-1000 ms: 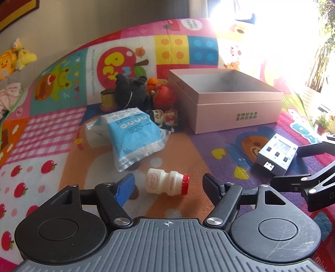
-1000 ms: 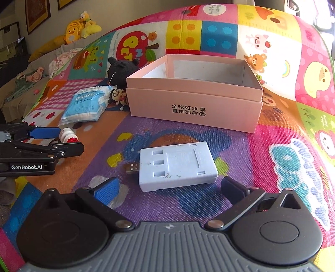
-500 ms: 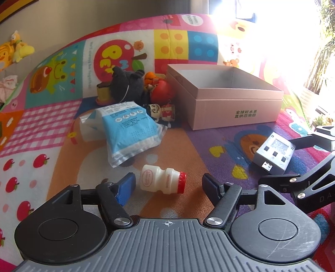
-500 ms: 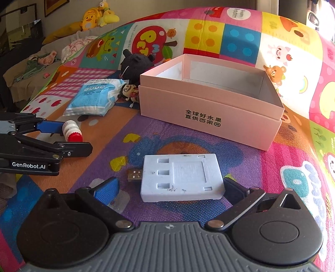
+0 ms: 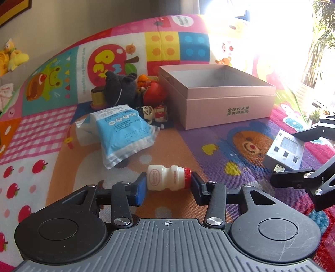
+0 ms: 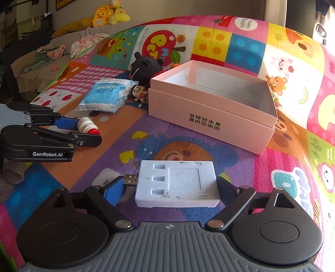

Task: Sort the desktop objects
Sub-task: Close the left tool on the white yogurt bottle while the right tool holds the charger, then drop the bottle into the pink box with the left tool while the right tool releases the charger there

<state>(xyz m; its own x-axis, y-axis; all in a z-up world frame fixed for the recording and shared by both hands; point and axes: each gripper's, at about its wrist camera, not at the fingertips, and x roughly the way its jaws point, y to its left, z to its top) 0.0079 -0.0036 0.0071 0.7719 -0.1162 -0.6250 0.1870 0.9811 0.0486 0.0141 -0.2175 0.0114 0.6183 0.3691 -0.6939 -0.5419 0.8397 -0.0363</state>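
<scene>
My left gripper (image 5: 167, 186) is shut on a small white yogurt bottle with a red cap (image 5: 166, 180), gripped end to end, lying sideways just above the play mat. It also shows in the right wrist view (image 6: 86, 126). My right gripper (image 6: 170, 188) is closed around a white USB device (image 6: 178, 185); its right pad touches the case and its left pad sits by the USB plug. The device also shows in the left wrist view (image 5: 284, 149). An open pink box (image 5: 217, 98) stands behind, also seen from the right wrist (image 6: 211, 108).
A blue-and-white packet (image 5: 123, 134), a black plush toy (image 5: 121, 90), a small doll figure (image 5: 155, 114) and red and orange toys (image 5: 153, 92) lie left of the box on the colourful play mat (image 5: 41, 129). A sofa with plush toys (image 6: 108, 12) is behind.
Both grippers closed in: the left jaws shut on the bottle, the right jaws closed on the USB device. Both moved forward a little.
</scene>
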